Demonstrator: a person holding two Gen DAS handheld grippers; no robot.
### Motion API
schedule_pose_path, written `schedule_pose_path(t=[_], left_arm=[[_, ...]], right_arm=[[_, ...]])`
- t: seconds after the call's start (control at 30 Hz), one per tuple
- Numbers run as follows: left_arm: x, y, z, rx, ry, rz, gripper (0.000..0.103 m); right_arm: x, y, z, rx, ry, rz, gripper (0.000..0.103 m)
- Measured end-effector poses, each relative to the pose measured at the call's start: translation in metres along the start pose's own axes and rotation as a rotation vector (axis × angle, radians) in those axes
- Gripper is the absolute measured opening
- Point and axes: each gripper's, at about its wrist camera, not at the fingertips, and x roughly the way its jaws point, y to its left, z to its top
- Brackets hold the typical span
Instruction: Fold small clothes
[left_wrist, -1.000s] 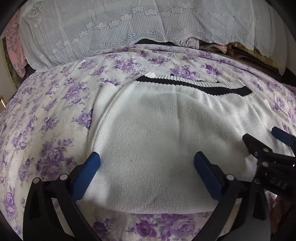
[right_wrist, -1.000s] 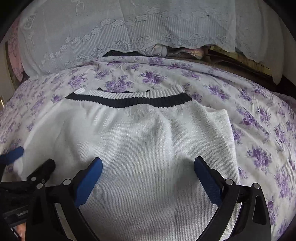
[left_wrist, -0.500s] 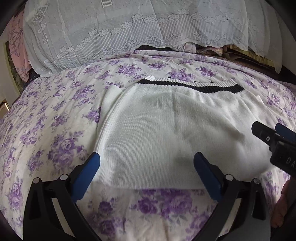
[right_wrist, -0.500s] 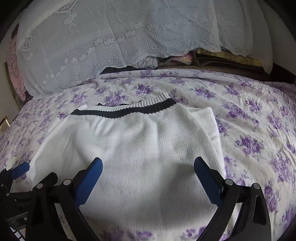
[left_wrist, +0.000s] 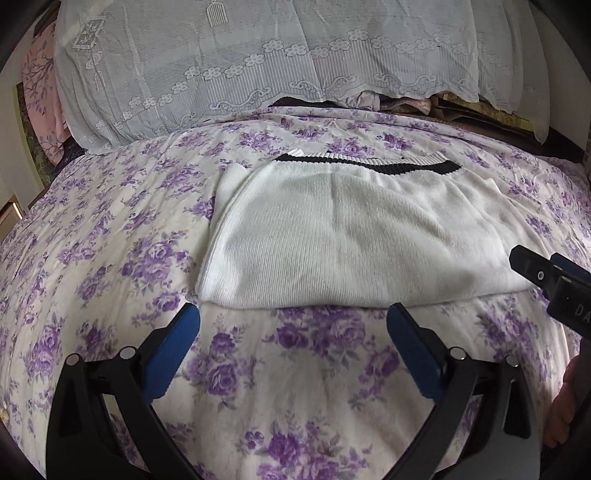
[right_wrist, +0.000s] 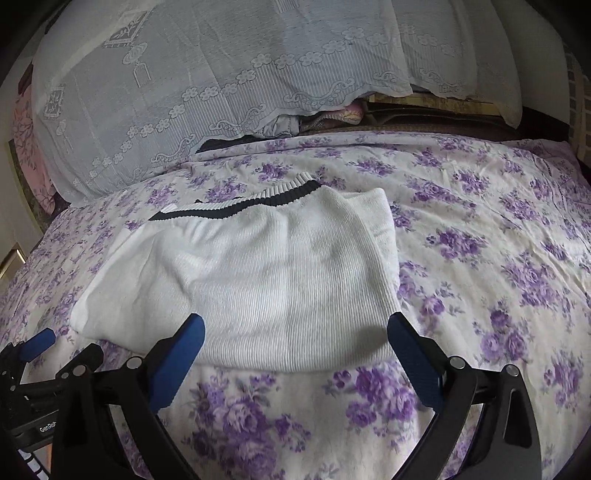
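A white knit sweater (left_wrist: 343, 236) with a black-striped ribbed edge lies folded flat on the floral bed; it also shows in the right wrist view (right_wrist: 255, 280). My left gripper (left_wrist: 293, 334) is open and empty, just short of the sweater's near edge. My right gripper (right_wrist: 295, 341) is open and empty, its blue fingertips over the sweater's near right edge. The right gripper also shows at the right edge of the left wrist view (left_wrist: 554, 280), and the left gripper shows at the lower left of the right wrist view (right_wrist: 44, 354).
The bed has a purple-flowered sheet (left_wrist: 110, 258). A white lace cover (left_wrist: 258, 59) drapes over a pile at the head of the bed. Pink cloth (left_wrist: 40, 85) hangs at the far left. Some clothes (right_wrist: 332, 118) peek out under the lace.
Both grippers have drawn back toward me from over the sweater, staying open. The sweater now lies released and further from both cameras.
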Motion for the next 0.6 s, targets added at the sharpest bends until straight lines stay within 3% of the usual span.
schedule_pose_path(t=[0.17,0.47,0.6], left_arm=[[-0.003,0.001,-0.004,-0.005,0.011,-0.009,0.099],[-0.009,-0.003,-0.011,-0.016,0.043,-0.107,0.099],[-0.005,-0.011,-0.013,0.01,0.054,-0.105,0.099]], right_arm=[[-0.008,-0.004,-0.006,0.018,0.0,0.019,0.1],[-0.004,-0.01,-0.006,0.052,0.025,0.046,0.1],[-0.001,-0.009,-0.006,0.052,0.04,0.051,0.1]])
